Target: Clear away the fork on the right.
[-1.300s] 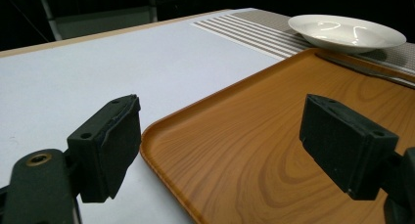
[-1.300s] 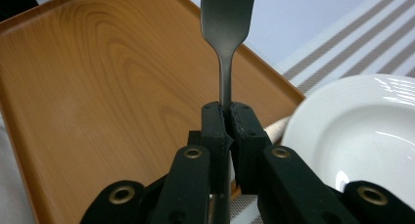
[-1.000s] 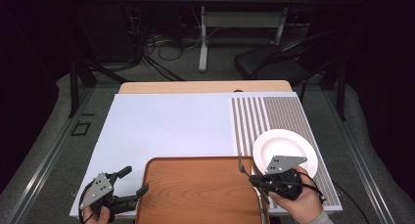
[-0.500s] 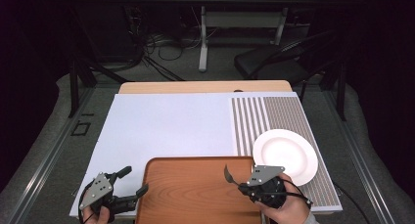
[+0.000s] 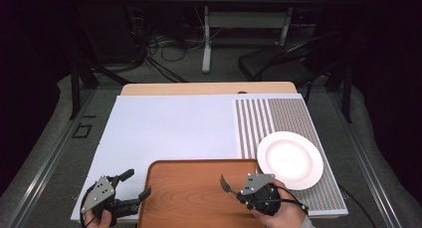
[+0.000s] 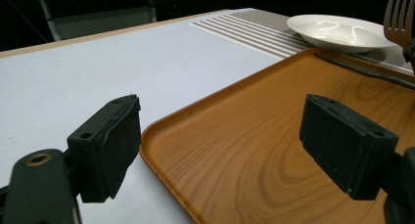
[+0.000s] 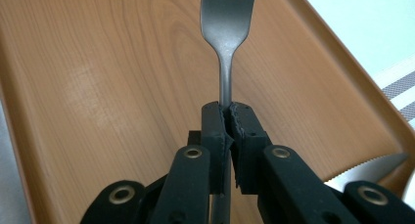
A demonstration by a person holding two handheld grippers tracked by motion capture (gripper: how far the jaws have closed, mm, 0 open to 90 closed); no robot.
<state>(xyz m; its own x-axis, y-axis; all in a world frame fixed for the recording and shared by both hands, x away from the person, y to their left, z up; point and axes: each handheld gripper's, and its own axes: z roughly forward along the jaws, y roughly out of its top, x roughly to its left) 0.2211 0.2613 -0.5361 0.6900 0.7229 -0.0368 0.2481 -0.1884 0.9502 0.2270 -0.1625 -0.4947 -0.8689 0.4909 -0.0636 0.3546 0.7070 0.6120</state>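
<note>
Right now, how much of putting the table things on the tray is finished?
Already done: a serrated metal knife lies on the brown wooden tray. In hand: the right gripper is shut on a silver metal fork over the tray. The round white plate sits on the striped placemat; the left gripper is open.

Lab or studio: dark curtains, floor cables (tangled), staged table.

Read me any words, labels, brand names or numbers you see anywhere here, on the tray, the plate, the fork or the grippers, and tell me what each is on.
No readable text anywhere.
The wooden tray, white plate and striped mat are plain.
The fork in the right gripper has no legible stamp on its handle.
The left gripper has bare black pads.
</note>
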